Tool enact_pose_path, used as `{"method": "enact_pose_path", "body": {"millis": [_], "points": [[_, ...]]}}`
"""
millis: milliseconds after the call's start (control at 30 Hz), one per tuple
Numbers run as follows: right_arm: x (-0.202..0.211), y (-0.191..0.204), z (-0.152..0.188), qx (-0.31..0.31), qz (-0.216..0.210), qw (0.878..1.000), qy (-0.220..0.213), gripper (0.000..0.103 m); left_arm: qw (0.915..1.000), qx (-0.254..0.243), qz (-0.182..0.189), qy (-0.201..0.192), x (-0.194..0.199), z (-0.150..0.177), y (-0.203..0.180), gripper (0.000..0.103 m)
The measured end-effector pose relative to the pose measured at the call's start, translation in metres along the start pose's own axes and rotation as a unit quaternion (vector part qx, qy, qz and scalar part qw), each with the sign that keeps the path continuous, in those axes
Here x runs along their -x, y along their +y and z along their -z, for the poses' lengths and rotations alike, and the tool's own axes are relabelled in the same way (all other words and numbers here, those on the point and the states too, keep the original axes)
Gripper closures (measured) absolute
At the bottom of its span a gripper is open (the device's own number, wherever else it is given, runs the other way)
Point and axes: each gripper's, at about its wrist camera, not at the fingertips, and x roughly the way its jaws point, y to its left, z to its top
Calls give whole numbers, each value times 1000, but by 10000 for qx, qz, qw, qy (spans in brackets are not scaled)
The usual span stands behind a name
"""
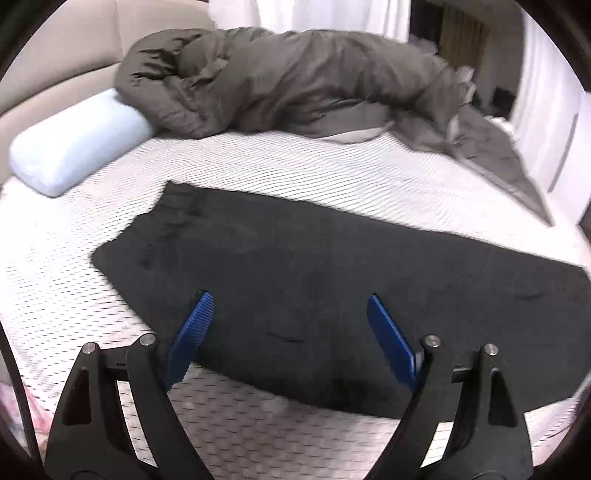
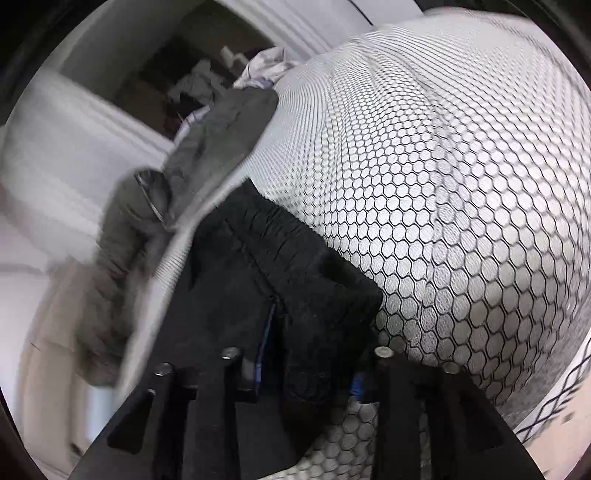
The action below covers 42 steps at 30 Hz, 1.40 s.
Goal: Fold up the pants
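The black pants (image 1: 295,280) are lying spread flat across the mattress (image 1: 332,177), one end bunching up in the right wrist view. The right gripper (image 2: 314,354) is clenching a thick wad of that bunched fabric between its blue pads. The left gripper (image 1: 288,325) is hovering released above the near edge of the pants, its jaws standing wide with nothing between them.

Risk, as judged: the right grasp is taking in a lump rather than a clean edge — layers may be slipping out or dragging unevenly, leaving a crooked fold. With the left end unheld, the whole garment may be sliding along the sheet.

The mattress cover is carrying a honeycomb print. A grey duvet (image 1: 303,81) is lying heaped along the far side, beside a pale blue pillow (image 1: 74,151) — white curtains (image 1: 325,14) are hanging behind.
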Motion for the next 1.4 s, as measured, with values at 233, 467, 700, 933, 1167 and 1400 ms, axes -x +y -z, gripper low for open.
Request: {"method": "enact_pose_path", "body": {"millis": [233, 467, 700, 933, 1167, 1400], "points": [[-7, 5, 7, 170, -46, 9998, -20, 67, 9854, -660, 1514, 423, -13, 16, -87, 19], [21, 50, 11, 470, -377, 9956, -720, 87, 9600, -2277, 1234, 1066, -48, 52, -173, 18], [13, 212, 62, 2109, -1093, 9700, -518, 88, 9784, -1305, 1363, 849, -36, 27, -123, 18], [-66, 376, 188, 3924, -2349, 8793, 1331, 48, 9924, -20, 988, 730, -44, 3, -35, 18], [-84, 342, 231, 4746, -1633, 8385, 2120, 35, 9931, 358, 1034, 411, -31, -11, -11, 18], [-58, 254, 203, 4891, -116, 8562, 1657, 36, 9758, -1677, 1151, 798, -36, 23, -103, 18]]}}
